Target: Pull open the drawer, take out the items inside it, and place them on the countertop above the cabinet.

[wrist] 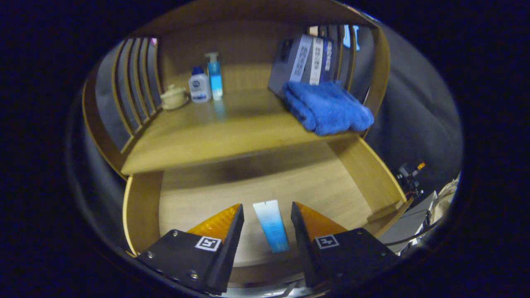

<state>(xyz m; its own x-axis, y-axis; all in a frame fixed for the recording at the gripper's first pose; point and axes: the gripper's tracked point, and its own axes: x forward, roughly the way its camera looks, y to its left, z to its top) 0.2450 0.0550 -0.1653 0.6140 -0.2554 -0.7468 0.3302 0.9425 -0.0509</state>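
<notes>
**Fingers spread over a tube in the open drawer**

The gripper [267, 215] hangs above the pulled-out drawer [186, 198] with its two fingers spread apart, touching nothing. Between them, lying flat on the drawer's wooden floor, is a squeeze tube [271, 225], white at the far end and shading to blue at the near end. It lies lengthwise along the fingers, with a clear gap of bare wood on each side. Whether the fingertips reach down to the tube's level cannot be told.

The drawer is a light wooden box; its side walls rise left and right of the fingers, and its floor runs back under the countertop, where it falls into shadow.

Beyond and above lies the countertop [215, 132], a wooden shelf fenced by slatted sides. On its right part a folded blue towel [327, 105] sits at the front edge, slightly overhanging. Just behind the towel, touching it, stands a dark box [304, 62] with pale label strips, tilted back against the right-hand slats.

At the far left corner a small cream lidded cup [174, 97] rests on a saucer. Just beside it stands a white bottle [199, 86] with a blue cap, and next to that a taller blue pump bottle [215, 76], both upright near the back panel.

To the right of the cabinet, outside it, some dark equipment with cables [410, 176] is partly seen.
</notes>
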